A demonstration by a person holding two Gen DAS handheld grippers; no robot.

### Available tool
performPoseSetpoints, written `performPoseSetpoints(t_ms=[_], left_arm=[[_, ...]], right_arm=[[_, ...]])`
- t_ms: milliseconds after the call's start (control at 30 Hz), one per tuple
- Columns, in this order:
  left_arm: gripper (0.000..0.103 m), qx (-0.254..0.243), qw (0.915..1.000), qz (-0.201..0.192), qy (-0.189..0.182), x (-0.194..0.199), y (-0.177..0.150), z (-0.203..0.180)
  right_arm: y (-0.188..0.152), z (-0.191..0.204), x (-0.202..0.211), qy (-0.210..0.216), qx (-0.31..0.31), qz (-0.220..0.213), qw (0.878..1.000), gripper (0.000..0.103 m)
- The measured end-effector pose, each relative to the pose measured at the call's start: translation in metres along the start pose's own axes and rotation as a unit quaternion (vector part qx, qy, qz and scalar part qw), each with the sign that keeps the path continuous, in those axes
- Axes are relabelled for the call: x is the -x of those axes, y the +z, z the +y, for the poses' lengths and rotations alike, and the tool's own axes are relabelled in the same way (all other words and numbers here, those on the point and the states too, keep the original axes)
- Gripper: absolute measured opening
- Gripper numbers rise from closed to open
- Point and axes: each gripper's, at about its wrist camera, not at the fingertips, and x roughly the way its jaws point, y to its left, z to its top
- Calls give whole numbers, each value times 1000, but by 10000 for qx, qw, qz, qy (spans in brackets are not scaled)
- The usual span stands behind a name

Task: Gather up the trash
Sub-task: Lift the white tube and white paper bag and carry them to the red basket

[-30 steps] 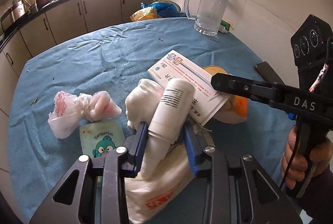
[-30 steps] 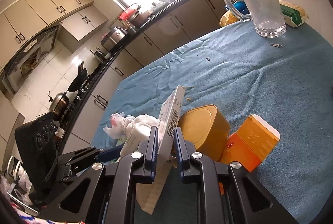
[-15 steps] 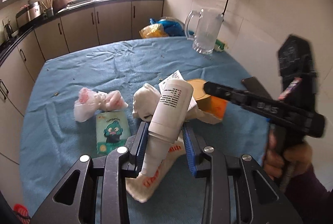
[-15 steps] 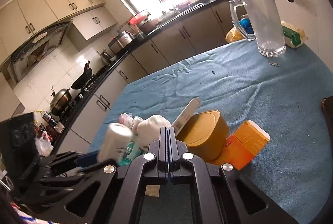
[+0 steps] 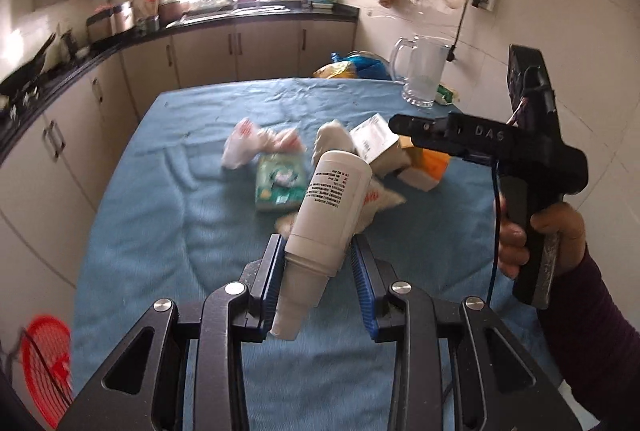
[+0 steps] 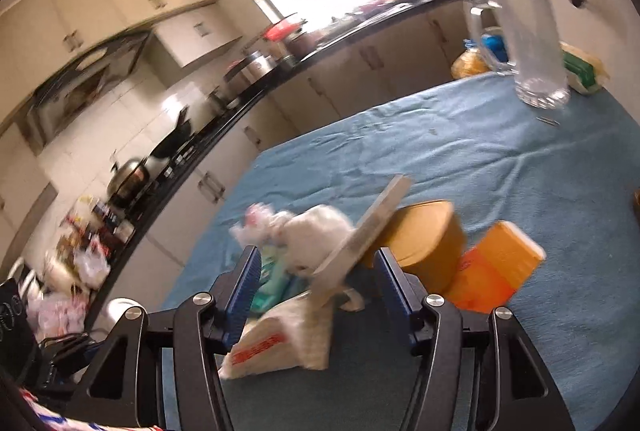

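Lifted since earlier, one white bottle [image 5: 334, 207] sits clamped in our left gripper [image 5: 318, 259]; our right gripper [image 6: 316, 271] just spread apart, gripping nothing, one flat box [image 6: 372, 223] leaning between its jaws.

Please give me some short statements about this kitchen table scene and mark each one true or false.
1. The left tongs hold a white bottle. True.
2. The right tongs are shut flat on the white carton. False: the jaws have just been opening and stand apart; the carton leans between them, not pressed.
3. A clear glass mug stands at the far end of the blue tablecloth. True.
4. The orange box lies to the left of the round tan tin in the right wrist view. False: it lies to the right of the tin.
5. The green packet lies on the floor. False: it lies on the tablecloth.
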Motion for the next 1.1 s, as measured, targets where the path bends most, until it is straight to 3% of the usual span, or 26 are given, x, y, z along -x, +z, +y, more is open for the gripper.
performPoseSetpoints(t_ms=[233,400,567,767,833,867,900,1100], left_arm=[[33,407,9987,-156,282,29,-28,23],[33,606,9968,-290,440,52,-44,40],[33,894,9937,-387,558,70,-60,56],[33,1135,9899,-520,665,88,-67,66],[33,1167,9890,-567,707,93,-68,66],[33,1164,9888,-587,726,96,-70,65],[33,1162,9887,-596,733,97,-70,65],[33,1270,9872,-606,749,103,-80,70]], right_arm=[[-16,31,-8,-25,135,421,9990,64],[-30,22,-20,-411,-111,685,9967,64],[-34,3,-38,-333,-552,822,9945,64],[-40,11,-51,-232,-703,906,9931,64],[-42,16,-54,-209,-661,970,9929,53],[-43,17,-55,-204,-662,991,9927,30],[-44,20,-56,-177,-685,1035,9921,21],[-53,26,-39,-179,-702,922,9931,20]])
